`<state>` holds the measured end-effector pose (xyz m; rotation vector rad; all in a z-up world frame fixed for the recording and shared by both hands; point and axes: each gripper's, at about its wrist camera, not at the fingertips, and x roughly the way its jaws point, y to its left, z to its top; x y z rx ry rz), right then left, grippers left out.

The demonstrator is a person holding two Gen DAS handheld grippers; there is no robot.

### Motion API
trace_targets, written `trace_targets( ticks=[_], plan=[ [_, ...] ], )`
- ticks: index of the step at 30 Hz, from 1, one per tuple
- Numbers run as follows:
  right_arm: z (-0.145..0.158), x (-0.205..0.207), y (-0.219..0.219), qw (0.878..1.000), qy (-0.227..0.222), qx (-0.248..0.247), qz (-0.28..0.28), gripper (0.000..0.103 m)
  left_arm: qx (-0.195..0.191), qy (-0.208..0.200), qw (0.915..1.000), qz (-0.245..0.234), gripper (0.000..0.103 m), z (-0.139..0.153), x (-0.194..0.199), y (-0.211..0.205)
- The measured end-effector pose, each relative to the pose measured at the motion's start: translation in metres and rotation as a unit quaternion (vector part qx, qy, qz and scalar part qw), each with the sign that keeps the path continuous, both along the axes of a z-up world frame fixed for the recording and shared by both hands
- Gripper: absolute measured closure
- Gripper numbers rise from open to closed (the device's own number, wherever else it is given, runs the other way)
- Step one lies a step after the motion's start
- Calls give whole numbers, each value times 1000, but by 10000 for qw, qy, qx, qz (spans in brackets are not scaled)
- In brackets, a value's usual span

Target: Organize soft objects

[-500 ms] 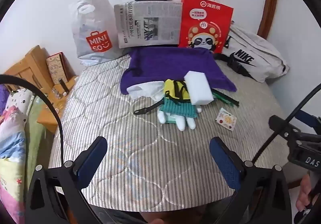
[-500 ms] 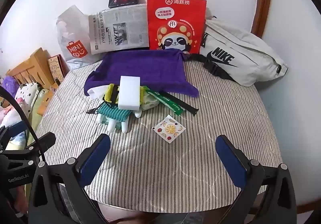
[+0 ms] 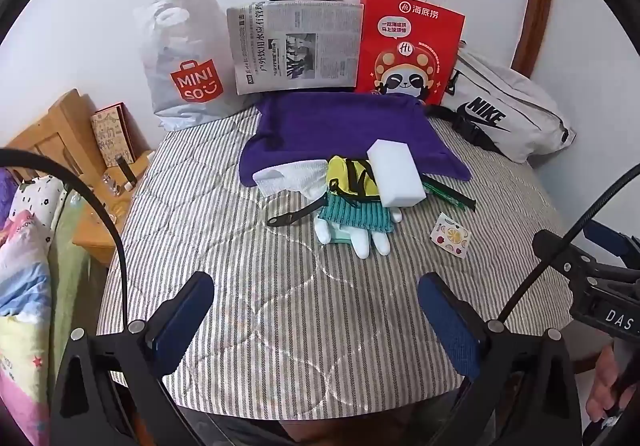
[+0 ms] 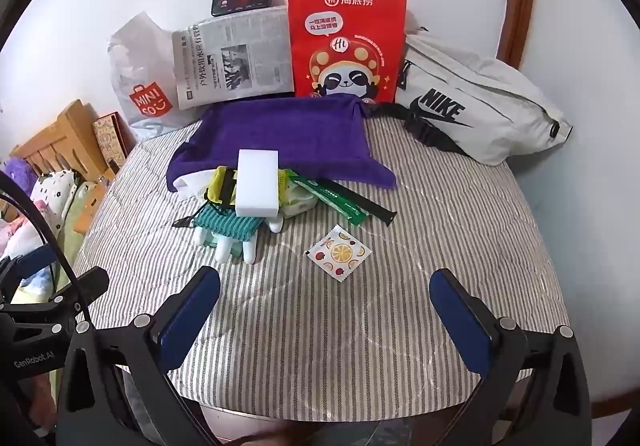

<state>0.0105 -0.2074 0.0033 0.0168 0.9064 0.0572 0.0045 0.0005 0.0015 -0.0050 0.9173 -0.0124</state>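
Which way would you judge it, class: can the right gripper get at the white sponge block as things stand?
Probably yes. The right gripper is open and empty, and the white sponge block lies on top of the pile with only bare striped cover between them.

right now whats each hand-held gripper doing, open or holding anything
Left hand-held gripper: open, nothing between its fingers, above the striped cover.
Right hand-held gripper: open, holding nothing, also over bare cover.
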Motion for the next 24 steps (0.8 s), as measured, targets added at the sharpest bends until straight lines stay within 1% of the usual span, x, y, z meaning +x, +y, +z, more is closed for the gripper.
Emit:
trace_targets(
  ticks=[24],
  plan=[
    [-5, 3, 2, 10000, 89, 6, -23, 0, -44, 13, 10000, 28, 0, -7, -4, 7]
  ],
)
